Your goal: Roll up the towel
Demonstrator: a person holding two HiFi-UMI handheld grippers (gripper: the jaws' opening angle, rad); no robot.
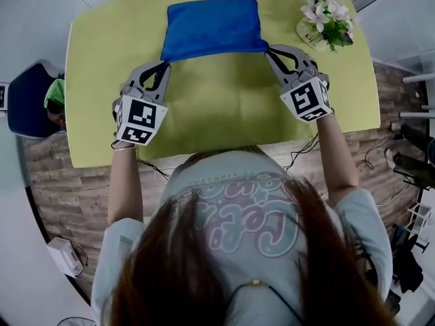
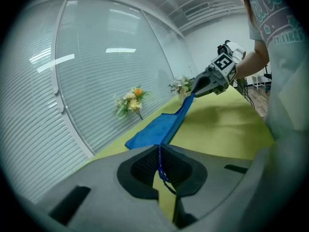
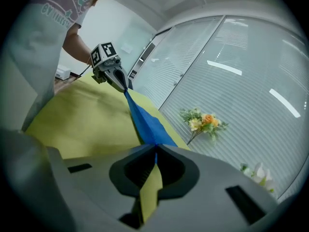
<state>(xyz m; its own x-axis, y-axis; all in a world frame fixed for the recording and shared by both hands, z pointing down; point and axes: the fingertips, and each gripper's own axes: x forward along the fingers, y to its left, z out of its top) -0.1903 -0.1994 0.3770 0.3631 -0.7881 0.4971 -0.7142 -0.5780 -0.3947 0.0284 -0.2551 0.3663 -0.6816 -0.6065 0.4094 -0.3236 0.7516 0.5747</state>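
pinching towel [image 1: 212, 26] corners shut, left gripper [image 1: 165, 63] and right gripper [image 1: 268, 49]; only gripper views reveal blinds [image 2: 96, 81].

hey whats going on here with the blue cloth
A person holds a gripper in each hand. The left gripper and the right gripper are each shut on a near corner of the blue towel, which lies on the yellow-green table. The near edge is stretched between them, and no roll is started yet. Flowers sit at the table's far right corner.
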